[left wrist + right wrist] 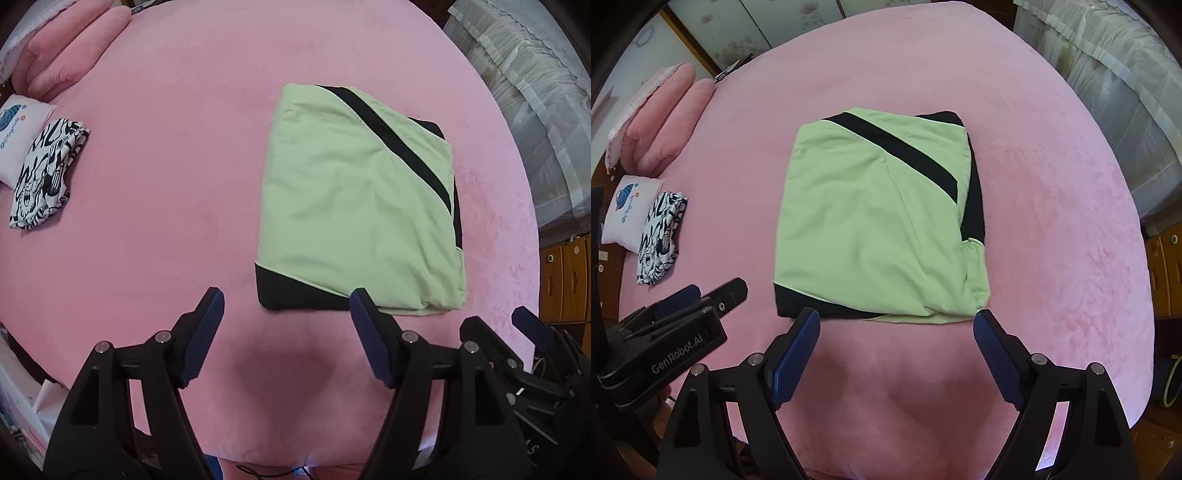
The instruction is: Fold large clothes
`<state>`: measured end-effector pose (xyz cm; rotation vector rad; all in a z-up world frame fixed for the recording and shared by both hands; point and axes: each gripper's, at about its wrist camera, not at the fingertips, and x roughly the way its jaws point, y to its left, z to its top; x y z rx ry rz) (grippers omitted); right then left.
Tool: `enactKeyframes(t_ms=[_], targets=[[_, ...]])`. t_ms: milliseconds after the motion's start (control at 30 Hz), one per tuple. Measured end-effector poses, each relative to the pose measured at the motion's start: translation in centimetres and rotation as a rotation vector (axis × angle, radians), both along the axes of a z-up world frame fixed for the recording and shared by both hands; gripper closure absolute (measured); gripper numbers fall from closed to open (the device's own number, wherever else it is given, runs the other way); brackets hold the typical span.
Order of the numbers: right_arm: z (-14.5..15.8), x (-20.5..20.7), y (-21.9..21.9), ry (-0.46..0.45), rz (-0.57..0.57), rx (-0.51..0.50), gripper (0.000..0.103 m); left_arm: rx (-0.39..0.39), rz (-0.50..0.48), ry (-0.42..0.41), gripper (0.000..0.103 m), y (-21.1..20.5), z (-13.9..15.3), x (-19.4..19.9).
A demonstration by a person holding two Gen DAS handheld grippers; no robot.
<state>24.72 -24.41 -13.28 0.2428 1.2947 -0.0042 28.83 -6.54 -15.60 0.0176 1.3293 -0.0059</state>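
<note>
A light green garment with black stripes (354, 206) lies folded into a neat rectangle on the pink bed (166, 184); it also shows in the right wrist view (871, 221). My left gripper (286, 306) is open and empty, just short of the garment's near edge. My right gripper (895, 325) is open and empty, its tips at the garment's near edge. The right gripper's fingers (532, 328) show at the lower right of the left wrist view. The left gripper's body (676, 325) shows at the lower left of the right wrist view.
A folded black-and-white patterned cloth (44, 173) lies at the bed's left, beside a small white pillow (18, 129). Pink pillows (70, 51) sit at the far left. Wooden drawers (565, 277) and plastic-covered items (517, 81) stand to the right of the bed.
</note>
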Motion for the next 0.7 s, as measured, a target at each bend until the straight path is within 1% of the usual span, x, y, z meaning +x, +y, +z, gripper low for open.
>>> enactKeyframes(t_ms=[100,167,267,333,433,700], targets=[[0.6,0.2,0.1,0.004,-0.006,0.021,0.007,-0.010,0.012,0.006,0.034,0.2,0.8,-0.3],[1.0,0.2,-0.1,0.003,-0.015,0.030,0.007,-0.024,0.009,0.009,0.033,0.3,1.2,-0.6],[1.3,0.2,-0.4,-0.004,-0.025,0.035,0.006,-0.019,-0.001,-0.002,0.031,0.2,1.8,-1.0],[1.2,0.2,-0.6,0.009,-0.032,0.043,0.006,-0.021,-0.004,0.000,0.031,0.3,1.9,-1.1],[1.2,0.1,-0.7,0.011,-0.030,0.044,0.006,-0.051,-0.003,0.002,0.030,0.4,2.6,-1.3],[1.5,-0.1,-0.6,0.010,-0.023,0.041,0.006,-0.039,-0.008,-0.024,0.029,0.3,4.0,-1.7]])
